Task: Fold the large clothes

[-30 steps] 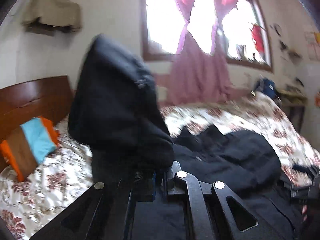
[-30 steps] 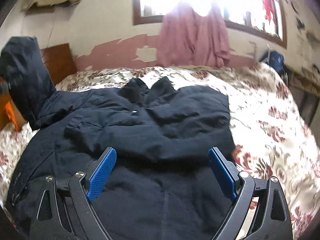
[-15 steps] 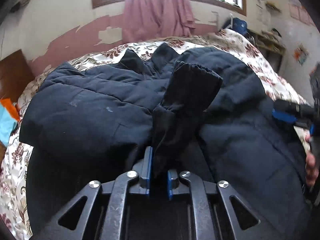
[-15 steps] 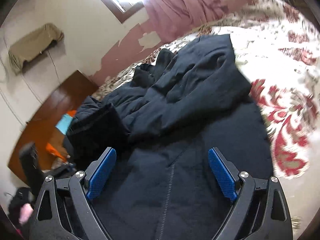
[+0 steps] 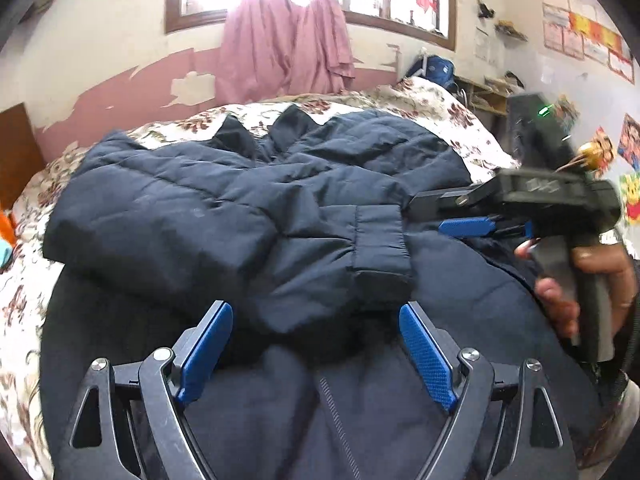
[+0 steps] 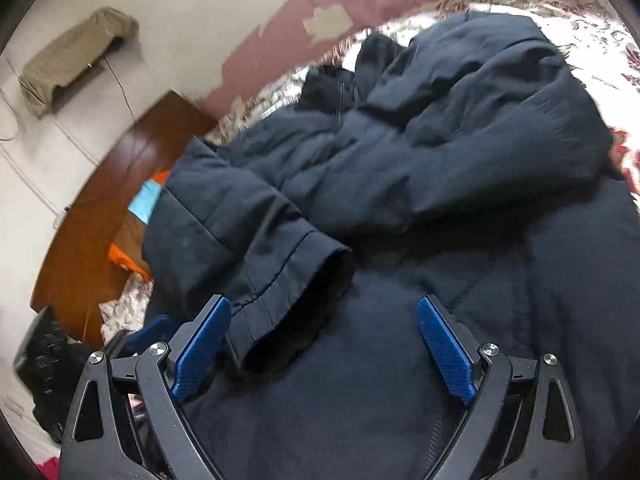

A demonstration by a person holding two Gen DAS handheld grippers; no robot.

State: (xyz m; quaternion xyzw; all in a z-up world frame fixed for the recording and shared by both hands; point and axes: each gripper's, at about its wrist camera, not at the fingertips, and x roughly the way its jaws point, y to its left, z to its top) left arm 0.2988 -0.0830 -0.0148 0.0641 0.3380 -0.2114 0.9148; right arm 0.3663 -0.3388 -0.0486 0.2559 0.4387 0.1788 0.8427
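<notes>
Left wrist view: dark jacket (image 5: 240, 216) lies flat on the bed (image 5: 420, 96), collar at the far end, hem close to the camera.

Left hand-held gripper (image 5: 316, 350) stands wide apart and holds nothing, just over the jacket's lower front; the folded sleeve (image 5: 340, 256) lies crosswise just beyond its fingers, cuff toward the right. Right hand-held gripper (image 6: 324, 346), gripped in a hand (image 5: 588, 292) at the jacket's right edge, is also spread wide and holds nothing. Farther away, pink curtains (image 5: 284, 52) hang under the window.
</notes>
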